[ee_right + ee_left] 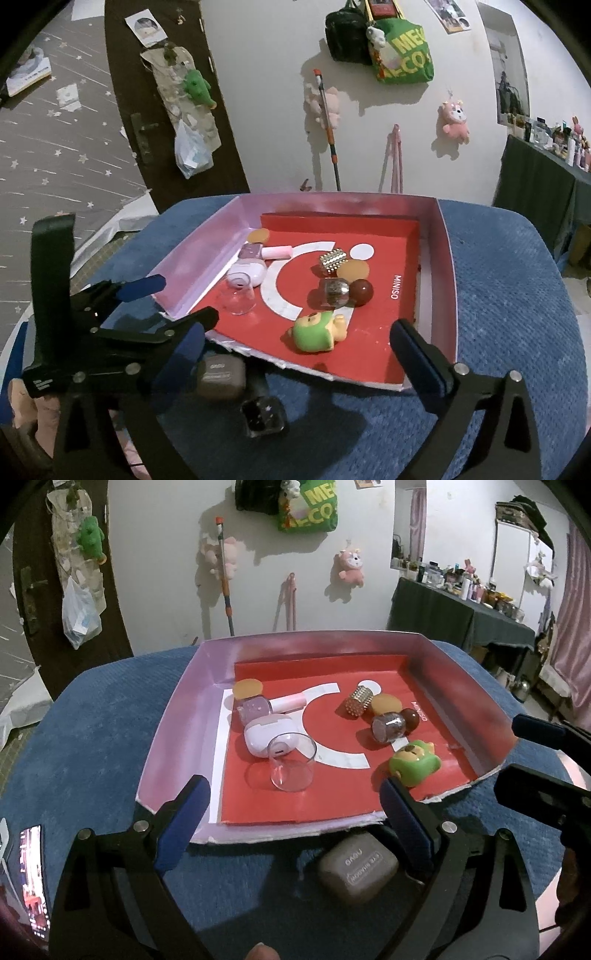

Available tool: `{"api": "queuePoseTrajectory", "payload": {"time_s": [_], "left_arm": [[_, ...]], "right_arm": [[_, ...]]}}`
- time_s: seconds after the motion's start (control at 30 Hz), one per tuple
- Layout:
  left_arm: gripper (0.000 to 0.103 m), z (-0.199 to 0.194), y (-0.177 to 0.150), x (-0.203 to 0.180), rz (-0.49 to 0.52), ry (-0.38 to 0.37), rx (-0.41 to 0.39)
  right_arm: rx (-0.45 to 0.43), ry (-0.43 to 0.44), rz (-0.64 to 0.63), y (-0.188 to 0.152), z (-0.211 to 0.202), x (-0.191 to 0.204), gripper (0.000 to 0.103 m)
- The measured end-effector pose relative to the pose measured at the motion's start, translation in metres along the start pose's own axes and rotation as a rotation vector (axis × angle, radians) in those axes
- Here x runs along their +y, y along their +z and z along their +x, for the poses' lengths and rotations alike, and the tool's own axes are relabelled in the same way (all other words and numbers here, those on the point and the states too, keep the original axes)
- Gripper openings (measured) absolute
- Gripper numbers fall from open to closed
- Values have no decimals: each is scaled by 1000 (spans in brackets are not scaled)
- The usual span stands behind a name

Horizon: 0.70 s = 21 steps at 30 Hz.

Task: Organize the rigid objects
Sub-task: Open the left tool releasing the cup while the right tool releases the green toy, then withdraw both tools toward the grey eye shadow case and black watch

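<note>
From the left wrist, the left gripper (pixel 295 805) hangs with jaws spread wide and empty over the near edge of the tray (pixel 177 716). A grey case (pixel 356 867) on the blue cushion (pixel 92 738) reads "EYE SHADOW".

From the right wrist, the right gripper (pixel 299 339) gapes empty too; the tray's red liner (pixel 369 350) reads "MINISO", the green toy (pixel 314 332) lying on it.
</note>
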<state>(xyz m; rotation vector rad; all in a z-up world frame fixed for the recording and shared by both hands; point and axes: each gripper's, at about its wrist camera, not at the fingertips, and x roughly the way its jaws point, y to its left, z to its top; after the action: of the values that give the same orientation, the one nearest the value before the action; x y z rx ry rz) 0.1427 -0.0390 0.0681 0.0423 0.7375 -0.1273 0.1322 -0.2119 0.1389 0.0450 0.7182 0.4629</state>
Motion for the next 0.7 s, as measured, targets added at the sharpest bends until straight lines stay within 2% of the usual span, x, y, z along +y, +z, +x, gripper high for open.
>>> {"api": "queuePoseTrajectory", "payload": {"time_s": [0.13, 0.23, 0.7], "left_arm": [[94, -5, -5, 0, -5, -5, -3], [101, -9, -8, 1, -13, -6, -8], [101, -23, -32, 1, -33, -16, -4]], "right_arm": [[-14, 21, 0, -7, -11, 2, 103], [-23, 31, 3, -11, -18, 2, 103], [-20, 43, 10, -35, -27, 5, 103]]}}
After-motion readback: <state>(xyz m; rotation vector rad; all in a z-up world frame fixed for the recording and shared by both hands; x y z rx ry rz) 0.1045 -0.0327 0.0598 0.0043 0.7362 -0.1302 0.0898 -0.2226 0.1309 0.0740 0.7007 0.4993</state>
